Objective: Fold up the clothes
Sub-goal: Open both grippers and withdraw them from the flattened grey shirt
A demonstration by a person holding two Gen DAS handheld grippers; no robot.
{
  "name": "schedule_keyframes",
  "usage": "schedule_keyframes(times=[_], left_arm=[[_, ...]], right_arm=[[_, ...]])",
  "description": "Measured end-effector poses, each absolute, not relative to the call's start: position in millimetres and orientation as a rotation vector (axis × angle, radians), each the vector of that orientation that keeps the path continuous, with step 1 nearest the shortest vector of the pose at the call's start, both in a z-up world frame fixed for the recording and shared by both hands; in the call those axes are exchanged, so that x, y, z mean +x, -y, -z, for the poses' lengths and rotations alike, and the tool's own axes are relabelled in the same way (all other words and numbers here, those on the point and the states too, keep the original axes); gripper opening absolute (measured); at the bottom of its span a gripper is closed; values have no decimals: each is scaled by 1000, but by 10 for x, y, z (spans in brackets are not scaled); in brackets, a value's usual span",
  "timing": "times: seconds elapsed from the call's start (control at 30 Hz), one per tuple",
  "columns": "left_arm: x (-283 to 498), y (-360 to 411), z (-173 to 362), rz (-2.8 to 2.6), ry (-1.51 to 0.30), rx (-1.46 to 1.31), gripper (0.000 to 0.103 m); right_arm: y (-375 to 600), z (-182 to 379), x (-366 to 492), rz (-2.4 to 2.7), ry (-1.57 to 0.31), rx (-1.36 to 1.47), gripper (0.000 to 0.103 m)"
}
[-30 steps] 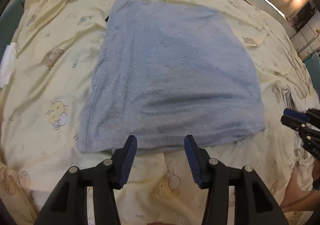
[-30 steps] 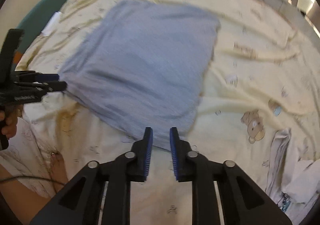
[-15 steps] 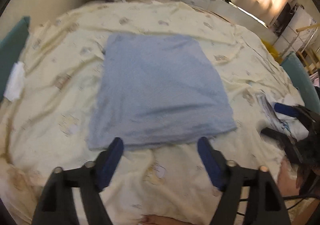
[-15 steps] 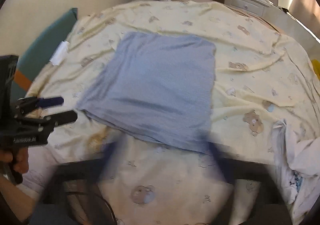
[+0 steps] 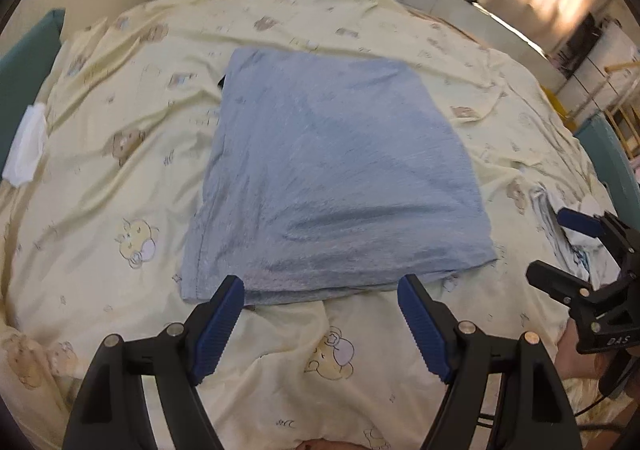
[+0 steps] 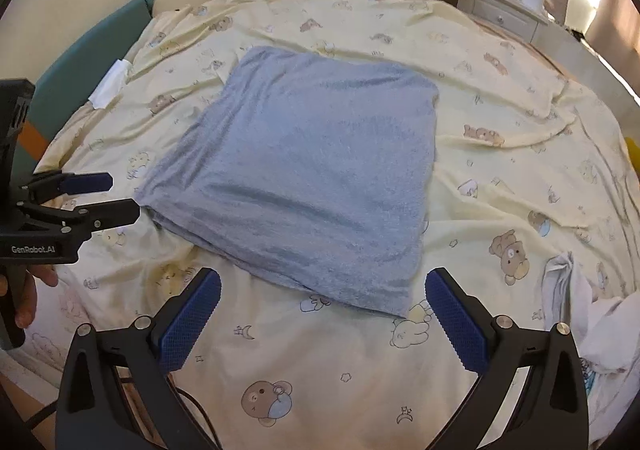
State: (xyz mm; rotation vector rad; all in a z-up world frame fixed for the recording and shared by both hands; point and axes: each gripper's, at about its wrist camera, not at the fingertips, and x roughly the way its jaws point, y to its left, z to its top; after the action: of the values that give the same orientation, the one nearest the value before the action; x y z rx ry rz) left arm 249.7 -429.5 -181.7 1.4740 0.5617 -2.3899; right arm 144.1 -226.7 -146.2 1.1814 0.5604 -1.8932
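Blue cloth (image 5: 336,186) folded flat, middle of frame, on yellow bear-print bed (image 5: 120,154). Left gripper (image 5: 320,324) wide open, holds nothing, low in frame. Right gripper (image 6: 322,316) wide open, empty, just below cloth's near corner.

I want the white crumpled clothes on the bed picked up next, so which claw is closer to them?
Right claw: the white clothes lie just beside its outer finger. Left claw is past the blue towel's other corner.

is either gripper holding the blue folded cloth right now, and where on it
Nothing is held. The left gripper and right gripper are both open with empty jaws, just short of the near edge of the folded blue cloth.
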Motion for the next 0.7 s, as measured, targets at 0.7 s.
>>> schedule_keyframes(times=[0.7], left_arm=[[2967,5231,2653,2094,-965,1375,81]], right_arm=[[2102,1879,623,1843,-326,1312,103]])
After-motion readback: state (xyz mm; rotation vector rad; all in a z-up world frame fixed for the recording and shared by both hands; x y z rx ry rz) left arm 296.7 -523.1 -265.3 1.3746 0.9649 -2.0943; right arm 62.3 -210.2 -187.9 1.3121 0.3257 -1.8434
